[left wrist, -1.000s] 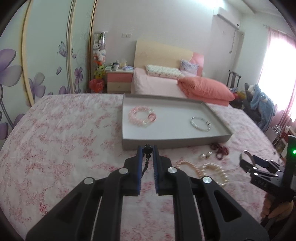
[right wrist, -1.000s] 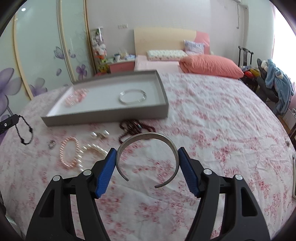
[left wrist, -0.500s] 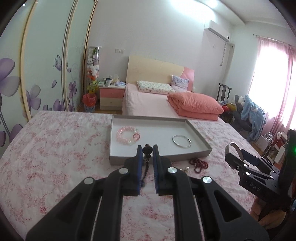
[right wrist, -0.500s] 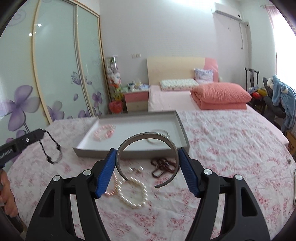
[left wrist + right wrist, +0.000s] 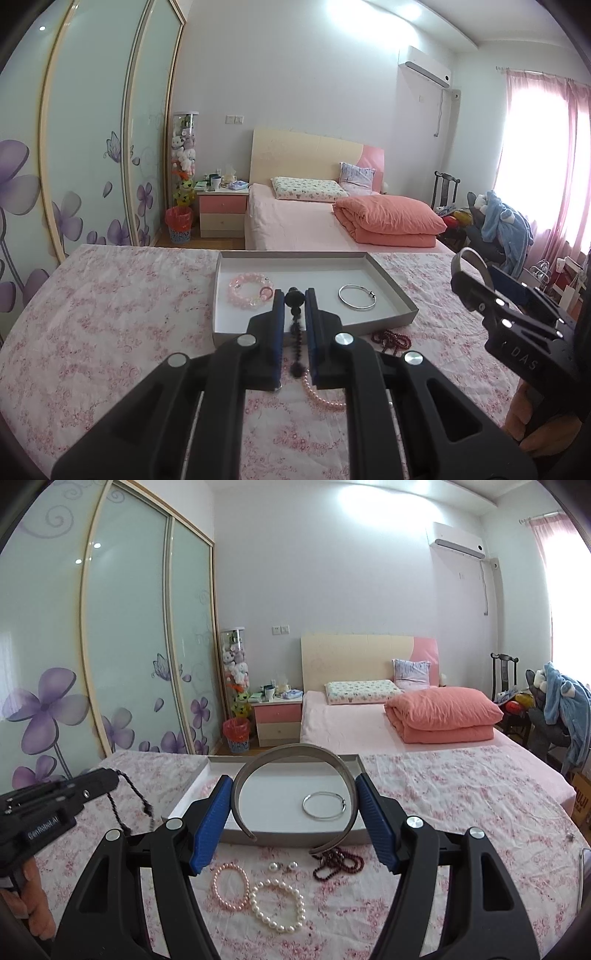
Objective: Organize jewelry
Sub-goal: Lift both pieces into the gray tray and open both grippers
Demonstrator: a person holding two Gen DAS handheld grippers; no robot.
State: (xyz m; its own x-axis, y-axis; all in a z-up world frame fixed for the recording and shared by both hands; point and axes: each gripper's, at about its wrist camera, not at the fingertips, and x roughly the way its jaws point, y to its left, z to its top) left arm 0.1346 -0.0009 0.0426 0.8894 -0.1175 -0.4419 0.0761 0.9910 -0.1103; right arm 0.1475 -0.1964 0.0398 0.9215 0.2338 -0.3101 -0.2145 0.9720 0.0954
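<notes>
Both grippers lifted higher above the floral bedspread (image 5: 461, 786) than a second ago, more wall and ceiling now in both views. Left gripper (image 5: 294, 295) nearly shut, pinching a black beaded strand (image 5: 295, 332) hanging between its pads; right gripper (image 5: 294, 801) held wide, clamped across a grey open bangle (image 5: 295, 753). Grey tray (image 5: 391, 280) at twelve o'clock, holding pink bead bracelet (image 5: 248, 291) and silver ring bangle (image 5: 357, 297); pearl bracelet (image 5: 279, 904), pink pearl bracelet (image 5: 229, 885) and dark red beads (image 5: 338, 862) at six o'clock of it.
</notes>
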